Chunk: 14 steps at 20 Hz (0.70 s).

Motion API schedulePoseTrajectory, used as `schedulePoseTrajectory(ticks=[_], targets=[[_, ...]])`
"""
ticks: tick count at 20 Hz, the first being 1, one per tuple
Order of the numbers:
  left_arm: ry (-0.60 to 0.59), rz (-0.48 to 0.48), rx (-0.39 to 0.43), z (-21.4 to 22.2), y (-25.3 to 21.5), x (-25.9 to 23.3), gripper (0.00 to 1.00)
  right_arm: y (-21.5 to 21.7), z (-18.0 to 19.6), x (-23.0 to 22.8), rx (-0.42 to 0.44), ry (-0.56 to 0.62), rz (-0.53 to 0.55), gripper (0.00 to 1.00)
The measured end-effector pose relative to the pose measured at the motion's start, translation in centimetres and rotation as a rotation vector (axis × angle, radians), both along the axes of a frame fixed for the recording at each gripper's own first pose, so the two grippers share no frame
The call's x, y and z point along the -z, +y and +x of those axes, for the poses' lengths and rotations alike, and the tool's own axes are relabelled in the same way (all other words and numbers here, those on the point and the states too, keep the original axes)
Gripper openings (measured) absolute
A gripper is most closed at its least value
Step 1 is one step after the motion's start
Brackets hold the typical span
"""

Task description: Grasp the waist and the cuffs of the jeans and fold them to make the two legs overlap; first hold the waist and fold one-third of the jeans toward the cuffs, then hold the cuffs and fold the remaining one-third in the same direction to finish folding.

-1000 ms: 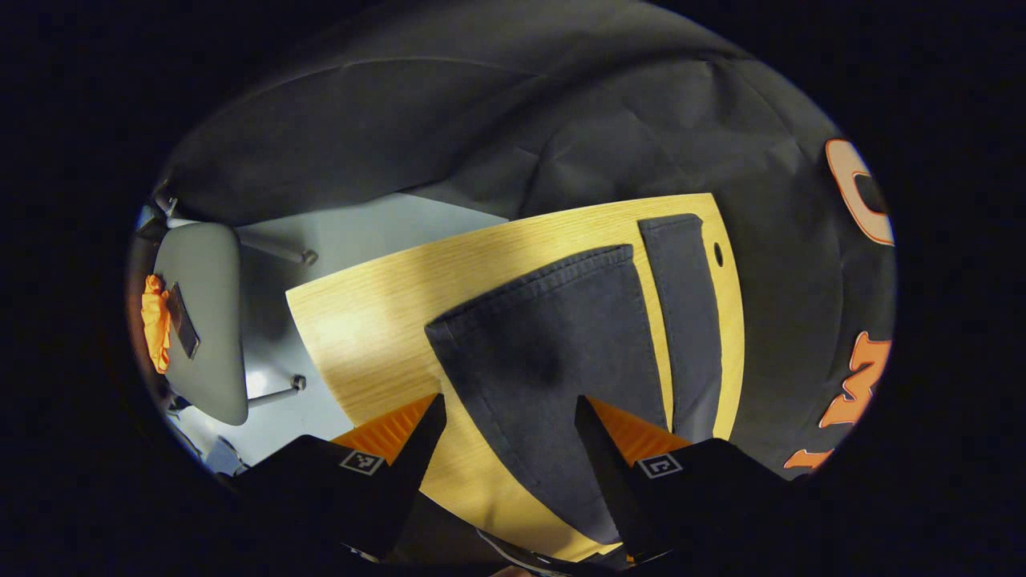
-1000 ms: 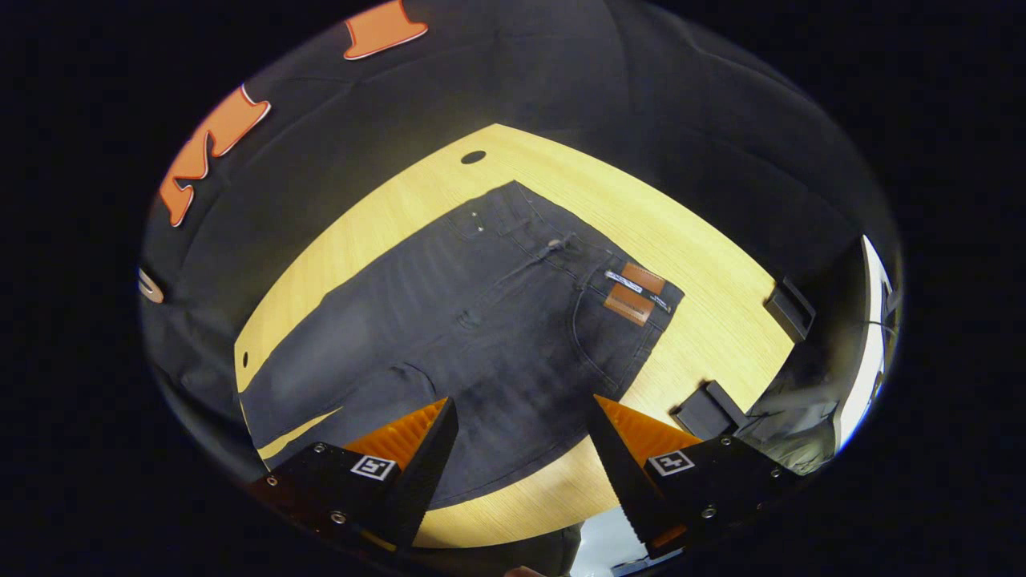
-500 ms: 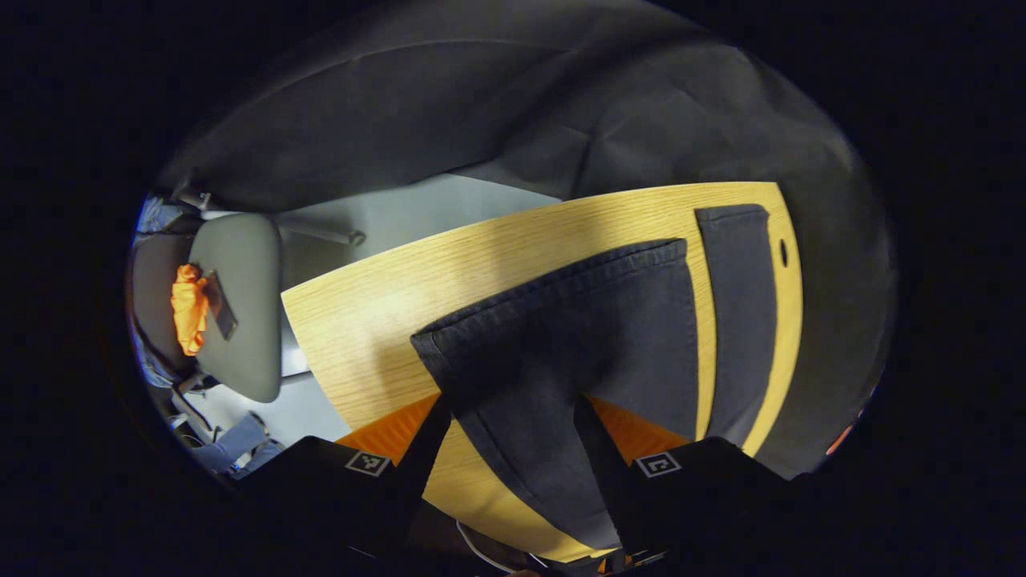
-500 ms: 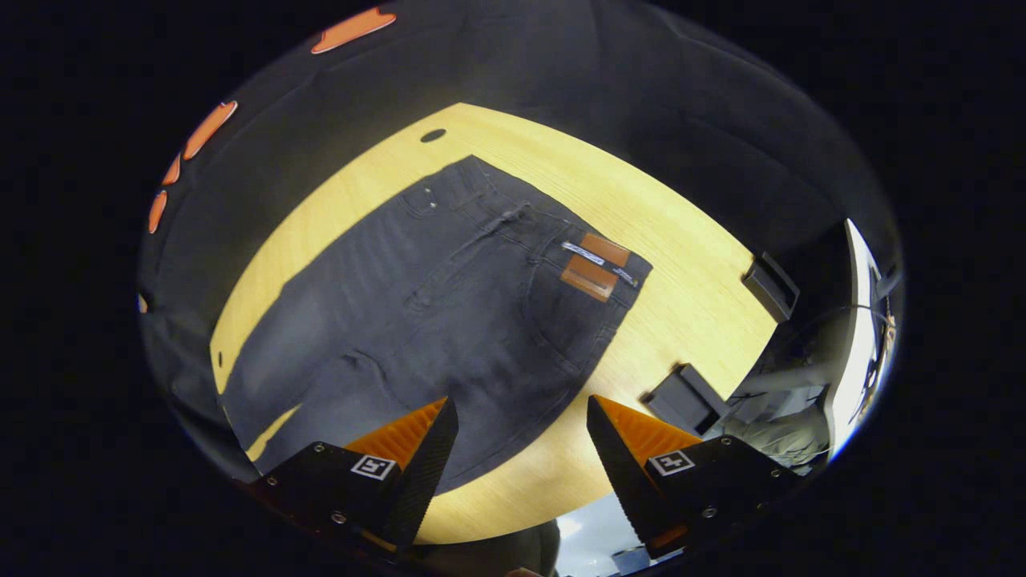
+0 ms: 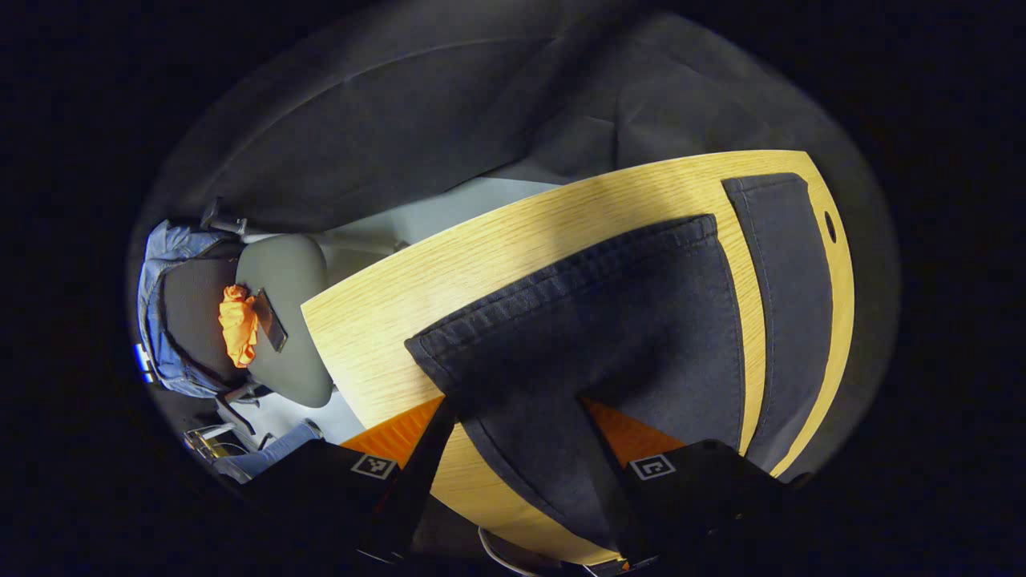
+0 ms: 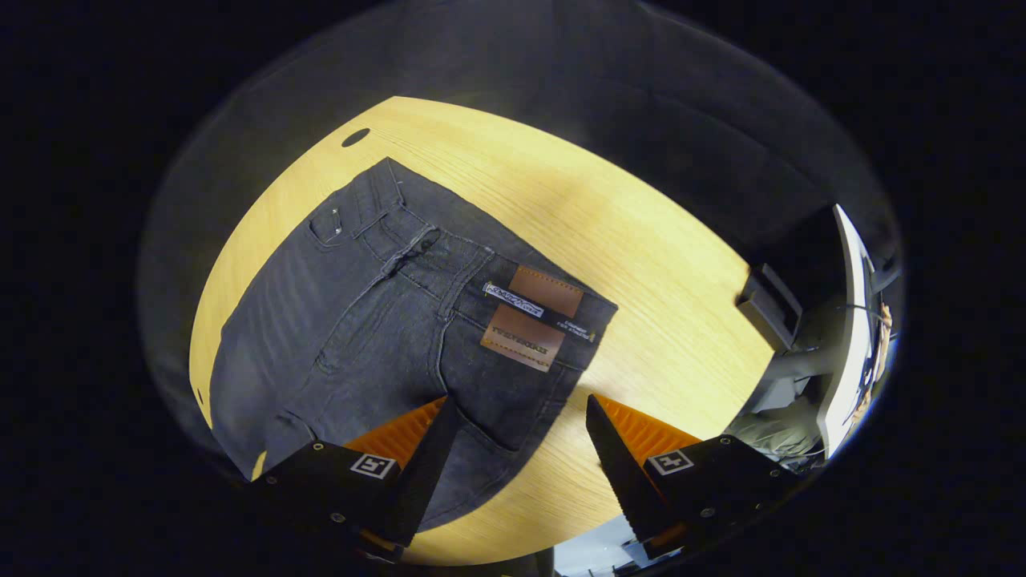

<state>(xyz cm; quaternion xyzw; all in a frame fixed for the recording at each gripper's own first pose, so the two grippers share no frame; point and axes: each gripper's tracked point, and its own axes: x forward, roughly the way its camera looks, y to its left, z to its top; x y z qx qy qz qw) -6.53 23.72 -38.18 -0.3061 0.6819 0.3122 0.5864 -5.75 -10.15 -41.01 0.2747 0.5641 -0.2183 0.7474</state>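
Here, both tools gaping, empty: left tool point(image 5: 513, 417) over jeans point(image 5: 609, 320) cuff, right tool point(image 6: 517, 421) near waist.

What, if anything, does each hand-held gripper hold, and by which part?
Nothing. The left hand-held gripper is open over a jeans leg near its cuff; the right hand-held gripper is open over the waist, gripping nothing.

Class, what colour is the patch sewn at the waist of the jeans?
Brown, on the dark grey jeans; the patch shows best in the right gripper view.
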Motion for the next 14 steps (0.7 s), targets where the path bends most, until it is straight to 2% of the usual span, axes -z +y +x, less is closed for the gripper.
schedulePoseTrajectory(ticks=[1,2,3,4,5,6,7,8,9,10,11,12,14], targets=[[-0.004,0.0,0.009,0.1,0.1,-0.1,0.88,0.5,-0.8,1.2,-0.01,0.058,0.015,0.98],[-0.008,-0.004,0.016,0.3,0.0,-0.2,0.8,-0.1,0.2,1.0,0.01,0.032,-0.026,0.97],[-0.008,-0.012,0.03,0.4,0.0,-0.1,0.63,0.5,-0.6,1.1,0.005,0.088,0.005,0.97],[-0.046,-0.006,0.032,1.0,0.3,0.0,0.58,0.1,-0.4,0.8,0.01,0.088,0.005,0.96],[-0.07,-0.013,-0.003,1.2,0.2,0.2,0.34,0.4,-0.5,0.8,0.031,0.106,0.044,0.9],[-0.106,-0.029,-0.001,1.6,0.1,0.1,0.1,0.2,-0.1,0.8,0.072,0.091,0.07,0.77],[-0.162,-0.054,-0.031,1.8,-0.5,1.0,0.06,0.6,0.0,0.8,0.105,0.067,0.12,0.63],[-0.234,-0.103,-0.026,2.4,-0.8,-0.2,0.02,0.4,0.2,0.7,0.137,0.033,0.16,0.5],[-0.294,-0.119,-0.027,2.9,-0.9,-0.3,0.02,0.6,0.2,0.6,0.128,-0.001,0.201,0.37],[-0.334,-0.14,-0.02,3.5,-1.2,-0.2,0.02,0.3,0.2,0.6,0.139,-0.042,0.219,0.36],[-0.364,-0.145,-0.009,3.5,-1.2,-0.5,0.02,-0.2,0.4,-0.2,0.22,-0.066,0.275,0.37],[-0.409,-0.153,0.006,3.9,-1.3,-0.9,0.02,0.4,0.5,0.1,0.289,-0.083,0.3,0.12],[-0.486,-0.145,0.047,4.8,-1.5,-2.5,0.02,0.7,0.5,0.4,0.292,-0.112,0.326,0.11]])
